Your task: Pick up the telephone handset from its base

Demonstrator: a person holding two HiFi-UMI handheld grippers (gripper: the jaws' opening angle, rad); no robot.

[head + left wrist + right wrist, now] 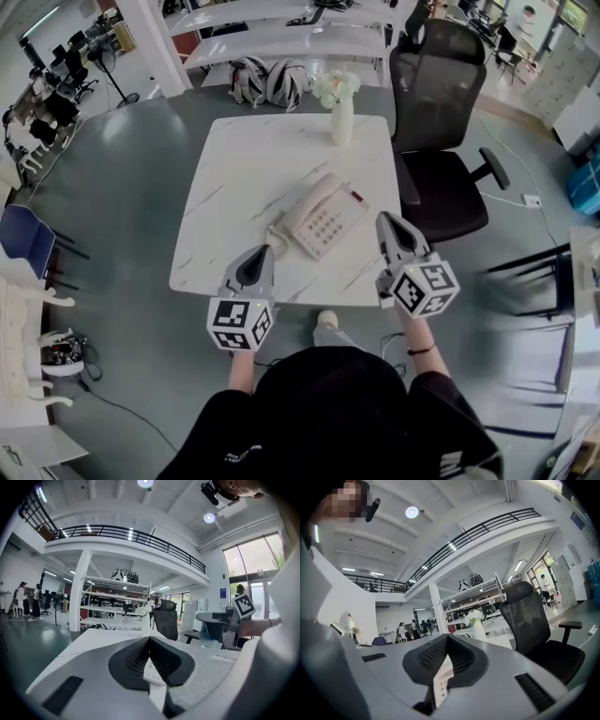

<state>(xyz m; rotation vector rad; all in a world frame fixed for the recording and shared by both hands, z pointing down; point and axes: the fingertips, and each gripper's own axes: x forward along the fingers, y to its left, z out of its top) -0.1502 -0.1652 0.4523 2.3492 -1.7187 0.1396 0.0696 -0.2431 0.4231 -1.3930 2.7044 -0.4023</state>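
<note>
A cream telephone (pixel 330 225) sits on the white marble table (pixel 244 169), near its front edge. Its handset (pixel 302 210) lies in the cradle along the base's left side. My left gripper (pixel 265 251) hovers over the table's front edge, just left of the phone, with its jaws shut and empty. My right gripper (pixel 384 217) is at the phone's right, jaws together, holding nothing. In the left gripper view the left gripper (pixel 149 638) points across the table. In the right gripper view a strip of keypad (pixel 442 677) shows below the right gripper (pixel 449 637).
A white vase of flowers (pixel 341 108) stands at the table's far edge. A black office chair (pixel 441 141) stands at the table's right side. Helmets (pixel 267 82) lie on shelving behind. A blue chair (pixel 28 239) is at the far left.
</note>
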